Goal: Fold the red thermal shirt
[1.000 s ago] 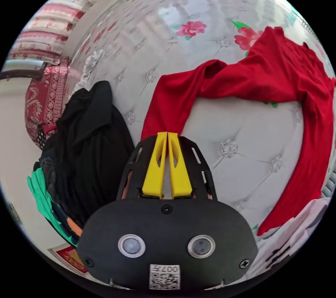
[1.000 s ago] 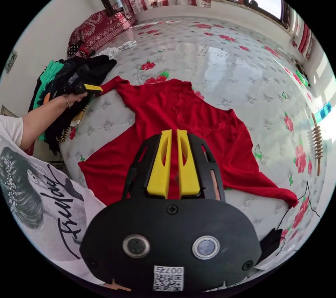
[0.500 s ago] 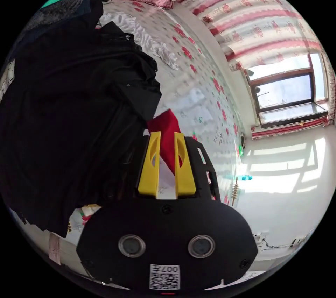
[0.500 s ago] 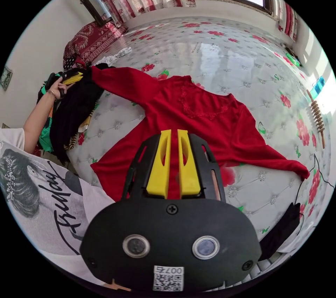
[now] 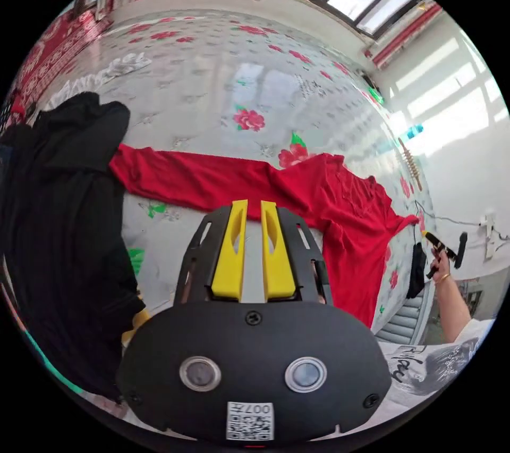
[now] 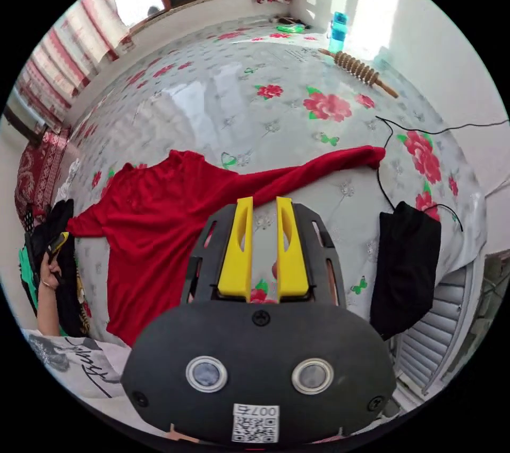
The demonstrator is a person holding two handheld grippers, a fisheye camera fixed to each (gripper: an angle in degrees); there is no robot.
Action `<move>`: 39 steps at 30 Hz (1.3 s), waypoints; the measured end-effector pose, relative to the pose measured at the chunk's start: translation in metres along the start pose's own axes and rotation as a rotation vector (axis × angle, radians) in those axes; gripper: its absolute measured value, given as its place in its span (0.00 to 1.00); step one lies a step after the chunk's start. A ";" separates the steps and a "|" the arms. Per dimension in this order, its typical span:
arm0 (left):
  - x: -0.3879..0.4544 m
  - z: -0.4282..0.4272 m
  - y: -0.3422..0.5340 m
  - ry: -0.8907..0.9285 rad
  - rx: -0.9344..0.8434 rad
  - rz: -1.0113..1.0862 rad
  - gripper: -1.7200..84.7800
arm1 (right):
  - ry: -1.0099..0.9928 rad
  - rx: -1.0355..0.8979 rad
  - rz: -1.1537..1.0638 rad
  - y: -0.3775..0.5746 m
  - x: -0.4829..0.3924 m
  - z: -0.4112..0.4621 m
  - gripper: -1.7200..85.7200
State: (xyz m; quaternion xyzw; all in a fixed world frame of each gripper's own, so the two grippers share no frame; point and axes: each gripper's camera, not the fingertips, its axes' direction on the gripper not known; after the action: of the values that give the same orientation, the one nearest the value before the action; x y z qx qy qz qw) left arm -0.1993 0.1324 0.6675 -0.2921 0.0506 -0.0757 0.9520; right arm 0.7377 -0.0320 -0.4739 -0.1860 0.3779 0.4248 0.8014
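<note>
Now the red thermal shirt (image 6: 159,219) lies spread flat on the bed (image 6: 223,86), both sleeves stretched outward, since the left gripper (image 5: 249,206) and right gripper (image 6: 261,203) have released it, jaws slightly parted and empty, ready for folding.

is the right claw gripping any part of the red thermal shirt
No, the right claw is open with bare flowered bedcover between its jaws, and the red thermal shirt lies spread beyond it.

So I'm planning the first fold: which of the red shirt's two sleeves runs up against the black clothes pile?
The sleeve stretched out in front of the left gripper; its cuff meets the black clothes pile. The other sleeve ends on bare mattress near a cable.
</note>
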 end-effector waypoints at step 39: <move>0.316 0.263 0.011 -0.246 -0.068 0.241 0.01 | 0.118 0.028 0.150 -0.071 0.241 -0.040 0.11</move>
State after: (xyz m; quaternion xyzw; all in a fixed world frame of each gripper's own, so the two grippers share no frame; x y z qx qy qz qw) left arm 0.1494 0.2307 0.8617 -0.3232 -0.0288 0.0772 0.9427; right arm 0.8628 0.0331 -0.6855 -0.1706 0.4430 0.4666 0.7463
